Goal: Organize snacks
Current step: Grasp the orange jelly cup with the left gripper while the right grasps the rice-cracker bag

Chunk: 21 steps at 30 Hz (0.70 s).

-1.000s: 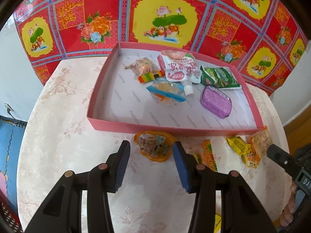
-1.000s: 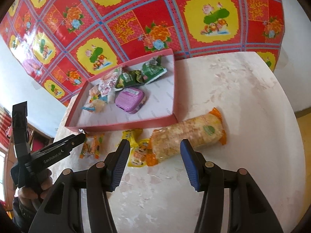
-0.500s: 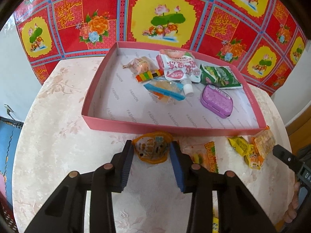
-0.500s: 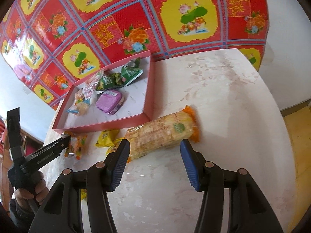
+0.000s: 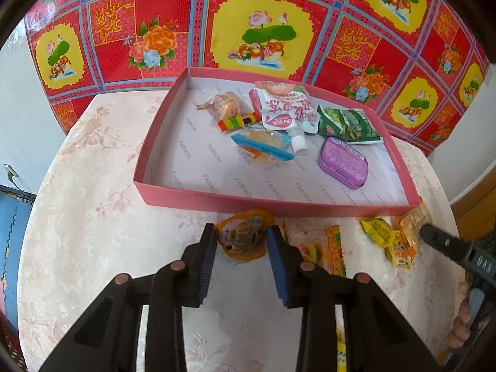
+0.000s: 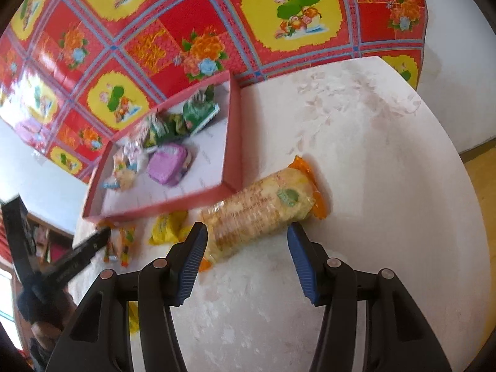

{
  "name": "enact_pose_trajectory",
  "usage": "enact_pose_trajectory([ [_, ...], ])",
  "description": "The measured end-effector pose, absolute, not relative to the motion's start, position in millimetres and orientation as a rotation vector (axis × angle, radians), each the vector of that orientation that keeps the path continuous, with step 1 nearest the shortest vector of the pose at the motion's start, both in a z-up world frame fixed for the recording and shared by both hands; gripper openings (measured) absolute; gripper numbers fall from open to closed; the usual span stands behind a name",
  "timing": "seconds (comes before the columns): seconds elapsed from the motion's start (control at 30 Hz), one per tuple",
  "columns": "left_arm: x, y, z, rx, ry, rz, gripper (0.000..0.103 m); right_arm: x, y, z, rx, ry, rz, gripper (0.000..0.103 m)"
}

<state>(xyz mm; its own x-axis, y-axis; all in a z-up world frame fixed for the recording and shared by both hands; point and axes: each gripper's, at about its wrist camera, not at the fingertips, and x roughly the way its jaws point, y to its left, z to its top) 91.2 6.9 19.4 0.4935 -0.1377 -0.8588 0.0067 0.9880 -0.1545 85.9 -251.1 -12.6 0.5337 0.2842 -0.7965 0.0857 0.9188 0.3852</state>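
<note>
A pink tray [image 5: 217, 200] on the round table holds several snacks: a purple case [image 5: 342, 162], a white pouch [image 5: 283, 108], green packets [image 5: 347, 124]. My left gripper [image 5: 241, 243] has its jaws on either side of an orange jelly cup [image 5: 243, 237] just in front of the tray; its blue pads are at the cup's sides, and contact is unclear. My right gripper [image 6: 245, 240] is open, its jaws straddling a long rice-cracker pack [image 6: 263, 209] that lies by the tray's corner [image 6: 231, 186].
Loose snacks lie on the table in front of the tray: an orange packet [image 5: 328, 248] and yellow packets [image 5: 386, 237]. The right gripper's tip [image 5: 446, 243] shows at the right in the left wrist view. A red patterned cloth [image 5: 257, 31] hangs behind the table.
My left gripper has moved forward and narrowed around the jelly cup. My right gripper has moved right and forward, so its open jaws now straddle the rice-cracker pack.
</note>
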Motion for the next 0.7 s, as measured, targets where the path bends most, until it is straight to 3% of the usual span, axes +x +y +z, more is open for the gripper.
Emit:
enact_pose_trajectory([
  [0.33, 92, 9, 19, -0.148, 1.054, -0.096, 0.035, 106, -235, -14, 0.282, 1.009, 0.094, 0.066],
  [0.63, 91, 9, 19, -0.143, 1.049, -0.104, 0.034, 96, -219, -24, 0.107, 1.008, 0.081, 0.066],
  [0.7, 89, 9, 21, -0.139, 1.045, -0.107, 0.032, 95, -219, -25, 0.077, 1.003, 0.057, 0.059],
])
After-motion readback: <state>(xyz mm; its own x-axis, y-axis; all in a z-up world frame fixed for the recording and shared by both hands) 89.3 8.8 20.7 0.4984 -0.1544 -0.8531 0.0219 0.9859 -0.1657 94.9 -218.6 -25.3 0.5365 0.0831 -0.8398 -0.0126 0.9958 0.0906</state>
